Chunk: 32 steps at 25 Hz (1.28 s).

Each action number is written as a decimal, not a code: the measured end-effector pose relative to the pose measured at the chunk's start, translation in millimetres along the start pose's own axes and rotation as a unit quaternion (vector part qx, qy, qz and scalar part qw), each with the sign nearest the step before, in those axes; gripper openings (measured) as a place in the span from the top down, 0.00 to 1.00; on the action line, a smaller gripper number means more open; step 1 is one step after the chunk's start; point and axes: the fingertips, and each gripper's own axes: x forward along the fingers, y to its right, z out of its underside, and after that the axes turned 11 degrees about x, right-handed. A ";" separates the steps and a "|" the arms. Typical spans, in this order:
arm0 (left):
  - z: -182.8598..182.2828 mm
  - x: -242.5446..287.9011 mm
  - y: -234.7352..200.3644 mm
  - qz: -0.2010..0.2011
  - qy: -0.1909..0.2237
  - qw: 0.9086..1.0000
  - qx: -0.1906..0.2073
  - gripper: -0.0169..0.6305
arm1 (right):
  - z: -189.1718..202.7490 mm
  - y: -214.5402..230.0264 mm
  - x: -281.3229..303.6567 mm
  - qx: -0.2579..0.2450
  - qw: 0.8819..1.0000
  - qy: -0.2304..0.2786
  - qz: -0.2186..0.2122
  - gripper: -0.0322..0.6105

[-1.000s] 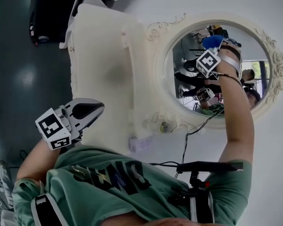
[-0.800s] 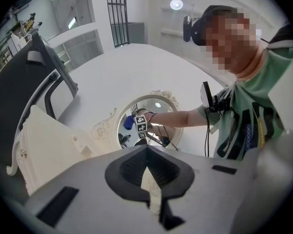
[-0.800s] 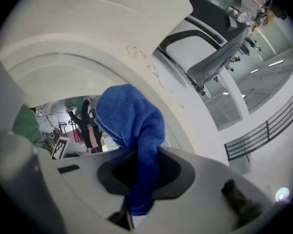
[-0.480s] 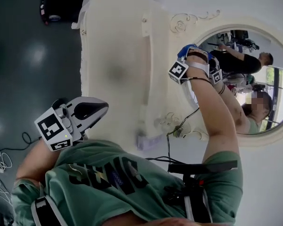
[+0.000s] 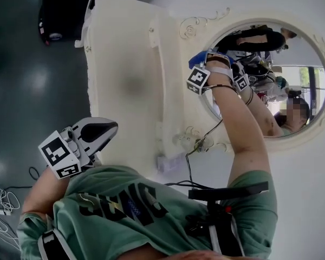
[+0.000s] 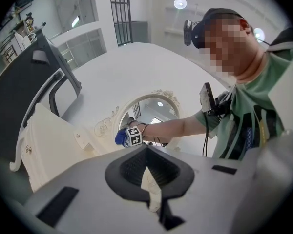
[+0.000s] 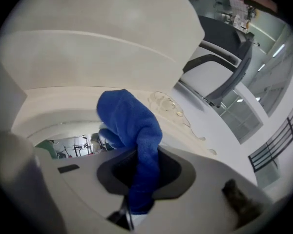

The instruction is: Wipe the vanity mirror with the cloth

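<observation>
well, a second back the right tongs (image 5: 205, 64) were out over the far part of the vanity mirror (image 5: 298, 53). since then they had slid across to the near edge of the glass, close by the curly frame (image 5: 206, 23). the blue cloth (image 5: 196, 58) went along with them. to me that looked like one long wipe reaching its end, so a stroke back the other way seemed likely next, and much of the glass might still want a rub. the left tongs (image 5: 95, 129) had hardly moved and hung low, well apart from the mirror.

the right gripper view showed what the head view could not. the jaws of the right tongs (image 7: 139, 179) were pinching the cloth (image 7: 132, 126) tight. its soft lump stuck out ahead of them, up against the cream frame, with a thin strip of glass (image 7: 73, 143) just beside it.

the left gripper view showed the left tongs (image 6: 149, 172) pressed together with nothing held. far ahead of them it took in the whole mirror, the person's reaching arm and the cloth at the rim.
</observation>
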 end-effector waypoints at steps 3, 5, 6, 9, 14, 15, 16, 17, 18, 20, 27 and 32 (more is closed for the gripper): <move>-11.1 1.1 11.8 0.003 0.003 1.000 0.016 0.97 | 45.8 50.9 -31.2 0.045 0.998 -0.002 0.036 0.84; -18.1 2.9 21.5 0.008 0.005 1.000 0.025 0.97 | 89.0 91.4 -54.2 0.070 0.995 -0.014 0.067 0.84; -21.8 4.2 26.3 0.010 0.006 0.999 0.030 0.97 | 113.1 111.7 -64.9 0.078 0.993 -0.025 0.084 0.84; -36.3 14.7 38.5 0.025 0.017 0.998 0.047 0.97 | 200.4 170.4 -92.6 0.097 0.983 -0.076 0.134 0.84; -48.8 24.7 54.9 0.044 0.029 0.997 0.064 0.97 | 321.8 235.2 -133.5 0.098 0.962 -0.166 0.195 0.84; -49.5 25.0 56.0 0.046 0.031 0.996 0.064 0.97 | 333.5 242.5 -138.8 0.094 0.959 -0.177 0.202 0.84; -49.8 25.4 57.1 0.048 0.033 0.996 0.063 0.97 | 341.9 248.0 -142.4 0.093 0.956 -0.185 0.206 0.84; -49.6 25.8 58.3 0.051 0.034 0.996 0.061 0.97 | 348.0 252.4 -144.4 0.092 0.955 -0.192 0.208 0.84; -48.9 26.3 59.7 0.054 0.035 0.996 0.060 0.97 | 352.7 255.9 -145.2 0.092 0.953 -0.200 0.209 0.84; -45.9 27.4 63.0 0.059 0.034 0.996 0.057 0.97 | 360.4 261.6 -144.8 0.091 0.949 -0.216 0.211 0.84; -35.4 35.2 71.9 0.076 0.027 0.996 0.042 0.97 | 371.4 266.7 -140.6 0.092 0.940 -0.246 0.218 0.84; -30.2 38.1 68.1 0.075 0.024 0.996 0.034 0.97 | 354.0 254.7 -133.9 0.100 0.943 -0.233 0.215 0.84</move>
